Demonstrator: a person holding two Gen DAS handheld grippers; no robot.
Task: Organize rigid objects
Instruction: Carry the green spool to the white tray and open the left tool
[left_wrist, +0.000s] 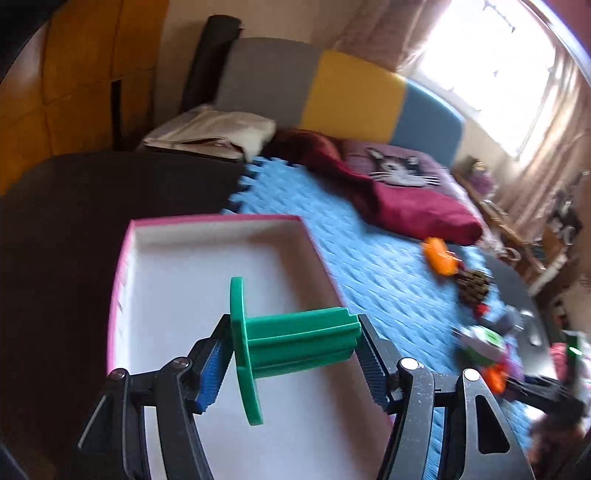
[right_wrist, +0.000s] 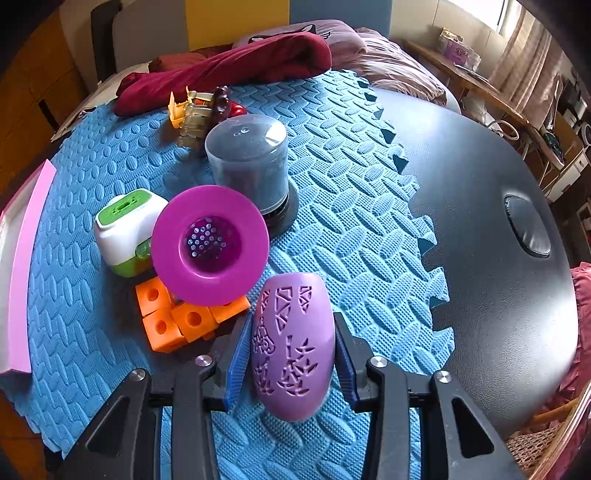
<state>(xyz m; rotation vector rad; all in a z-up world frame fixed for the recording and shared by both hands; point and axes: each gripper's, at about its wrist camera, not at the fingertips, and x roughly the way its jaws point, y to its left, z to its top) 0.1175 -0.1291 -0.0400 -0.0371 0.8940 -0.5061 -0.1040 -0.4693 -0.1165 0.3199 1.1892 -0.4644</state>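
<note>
Green flanged spool clamped in left gripper; right gripper clamps perforated purple shell.

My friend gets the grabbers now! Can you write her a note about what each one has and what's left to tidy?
Left gripper: shut on the green spool, above the pink-edged tray.
Right gripper: shut on the lilac cut-out shell, over the blue mat.
Done: nothing visible in the tray.
Left on the mat: magenta strainer, orange blocks, green-and-white box, grey canister, small pieces behind.
</note>
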